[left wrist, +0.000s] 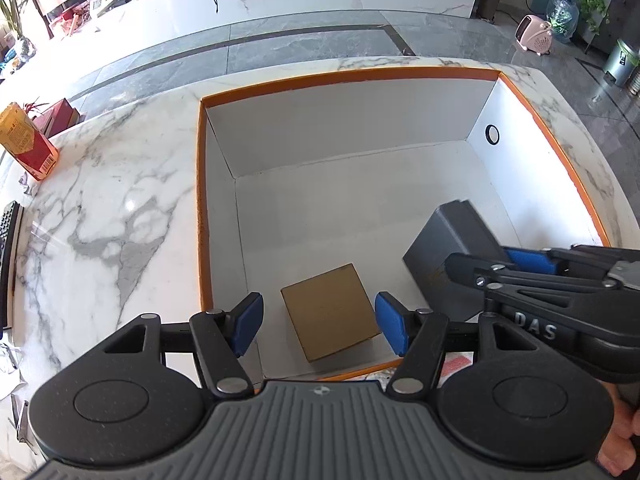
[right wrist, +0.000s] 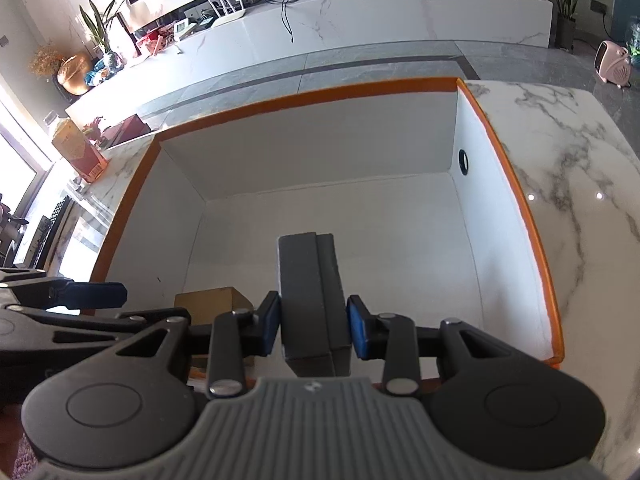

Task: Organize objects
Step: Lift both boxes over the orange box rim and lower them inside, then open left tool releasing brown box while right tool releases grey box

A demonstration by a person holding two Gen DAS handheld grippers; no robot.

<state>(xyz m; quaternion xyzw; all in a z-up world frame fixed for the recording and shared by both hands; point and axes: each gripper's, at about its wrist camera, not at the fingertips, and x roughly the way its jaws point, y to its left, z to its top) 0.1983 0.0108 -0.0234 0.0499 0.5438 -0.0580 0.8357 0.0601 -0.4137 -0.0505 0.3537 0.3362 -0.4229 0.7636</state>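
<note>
A large white box with an orange rim (left wrist: 340, 76) (right wrist: 304, 94) stands open on the marble table. A small brown cardboard box (left wrist: 332, 312) (right wrist: 212, 304) lies on its floor near the front wall. My left gripper (left wrist: 320, 326) hovers over it, open, with a blue pad on each side and a gap to the cardboard. My right gripper (right wrist: 314, 328) (left wrist: 486, 258) is shut on a flat grey box (right wrist: 308, 280) (left wrist: 448, 244), held tilted inside the big box to the right of the brown one. The grey box's lower end is hidden by the gripper.
The marble table (left wrist: 120, 200) stretches left and right of the big box. A red and yellow carton (left wrist: 28, 144) stands at its far left, a dark keyboard (left wrist: 8, 264) at the left edge. A hand (left wrist: 624, 440) shows at the lower right.
</note>
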